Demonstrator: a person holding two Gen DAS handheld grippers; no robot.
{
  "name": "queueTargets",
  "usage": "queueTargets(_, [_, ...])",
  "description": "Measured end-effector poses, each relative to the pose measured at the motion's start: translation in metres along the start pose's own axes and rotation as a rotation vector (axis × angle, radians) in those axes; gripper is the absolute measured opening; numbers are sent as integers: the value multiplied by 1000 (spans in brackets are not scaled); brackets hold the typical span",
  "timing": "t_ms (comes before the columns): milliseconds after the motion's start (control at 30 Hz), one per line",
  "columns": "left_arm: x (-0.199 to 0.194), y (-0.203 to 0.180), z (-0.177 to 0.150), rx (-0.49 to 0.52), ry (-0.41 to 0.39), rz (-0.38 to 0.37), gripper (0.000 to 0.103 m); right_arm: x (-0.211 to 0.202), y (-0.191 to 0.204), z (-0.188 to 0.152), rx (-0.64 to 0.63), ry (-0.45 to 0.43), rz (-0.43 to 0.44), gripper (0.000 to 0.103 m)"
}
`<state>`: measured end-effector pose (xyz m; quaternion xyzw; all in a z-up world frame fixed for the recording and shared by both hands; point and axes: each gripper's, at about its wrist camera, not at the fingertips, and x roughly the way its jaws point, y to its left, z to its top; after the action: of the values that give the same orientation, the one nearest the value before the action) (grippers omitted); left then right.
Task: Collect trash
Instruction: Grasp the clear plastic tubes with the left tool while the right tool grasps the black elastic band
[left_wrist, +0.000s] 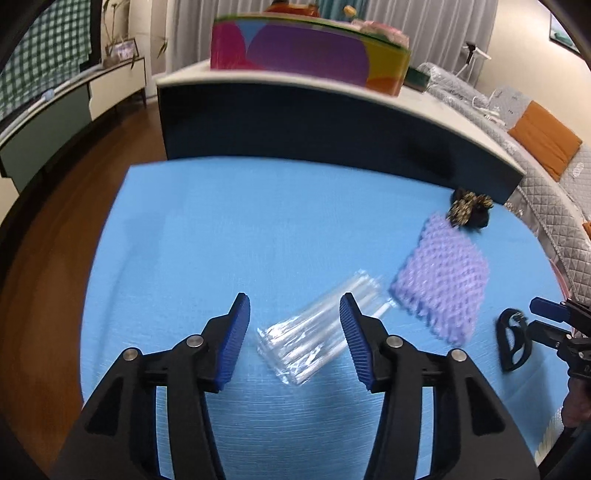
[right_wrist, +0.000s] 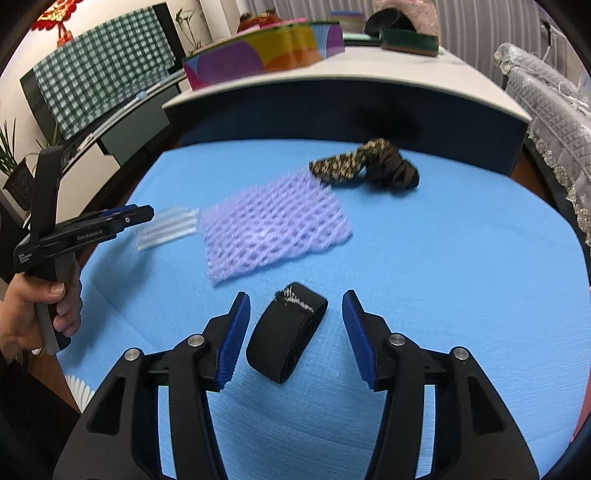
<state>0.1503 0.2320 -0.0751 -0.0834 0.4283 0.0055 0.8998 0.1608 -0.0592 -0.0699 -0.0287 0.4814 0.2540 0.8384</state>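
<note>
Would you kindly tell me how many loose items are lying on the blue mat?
4: clear plastic packet at left, purple foam net mid-mat, black elastic band nearest, dark patterned cloth at the far edge. More may lie out of view.

Living room of a home, with a work surface set up in it.
Quilted grey sofa cover (left_wrist: 554, 206) with an orange cushion (left_wrist: 546, 144), pale pleated curtains (left_wrist: 207, 22), low sideboard (left_wrist: 55, 110) carrying a framed photo (left_wrist: 123, 50) and plant stems, wood floor (left_wrist: 44, 236), checked cloth (right_wrist: 103, 70).
</note>
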Motion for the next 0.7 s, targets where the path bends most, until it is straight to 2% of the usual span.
queueTargets(167, [14, 3, -7, -43, 77, -37, 48, 12, 5, -5, -24, 54, 19, 51])
queueTargets(267, [12, -5, -8, -14, 70, -42, 28, 15, 4, -6, -34, 71, 2, 41])
queueTargets(333, [9, -13, -8, 14, 54, -38, 21, 14, 2, -5, -34, 70, -6, 35])
queueTargets(367, [8, -15, -7, 19, 53, -41, 11, 13, 2, -5, -33, 67, -7, 27])
queueTargets(400, [8, -17, -6, 26, 51, -43, 9, 11, 1, -5, -34, 64, -13, 25])
queueTargets(700, [-21, -40, 8, 75, -66, -33, 5, -12, -17, 6, -1, -24, -65, 24])
